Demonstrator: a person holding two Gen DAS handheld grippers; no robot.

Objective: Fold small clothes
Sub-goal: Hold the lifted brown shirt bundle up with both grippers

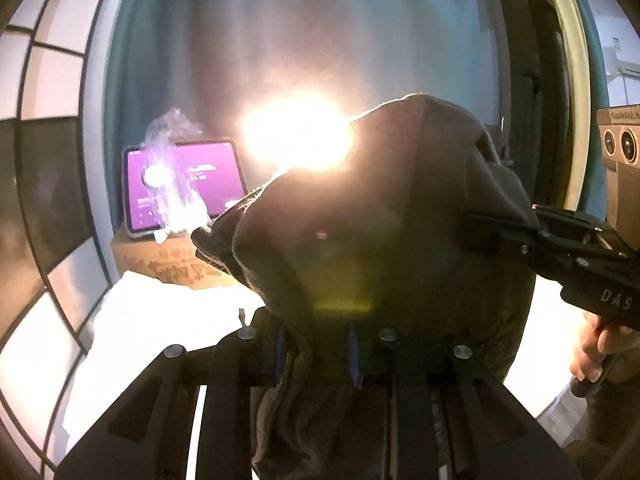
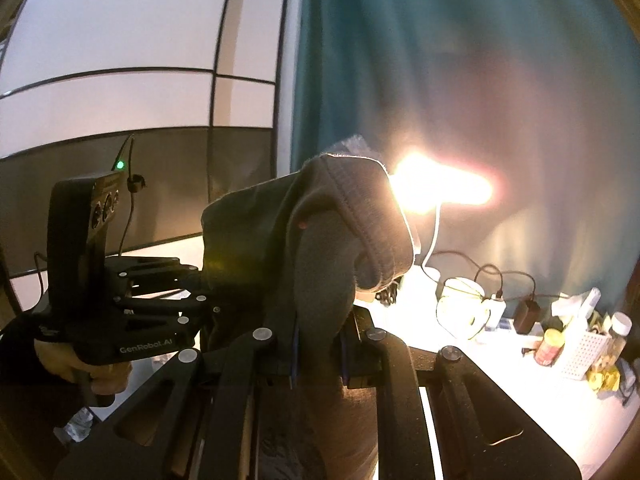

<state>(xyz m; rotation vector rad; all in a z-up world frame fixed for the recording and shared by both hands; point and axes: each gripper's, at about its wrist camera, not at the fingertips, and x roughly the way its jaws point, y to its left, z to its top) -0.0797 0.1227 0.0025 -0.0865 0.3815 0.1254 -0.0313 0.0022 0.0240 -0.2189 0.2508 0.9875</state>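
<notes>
Garment held aloft between both grippers

Garment (image 1: 384, 216): dark, small, thick knit. We have it pinched in the left gripper (image 1: 316, 344), jaws narrow on a bunch of cloth at lower centre of the left wrist view. The right gripper (image 2: 316, 344) is likewise clamped on cloth at lower centre of its own view; from the left wrist view it enters at right, biting the garment's edge. We judge the two grips are there to lift the piece free and spread it before laying it flat; it hangs bunched, not yet folded.

Below, a white table (image 1: 160, 320), brightly lit. A lamp (image 1: 296, 132) glares behind the cloth, washing out detail. At left of the left view, a tablet (image 1: 184, 184) on a cardboard box (image 1: 160, 260). Teal curtain (image 2: 440, 60) behind. At lower right of the right view: mug (image 2: 460, 308), jars, white basket (image 2: 580, 352).
</notes>
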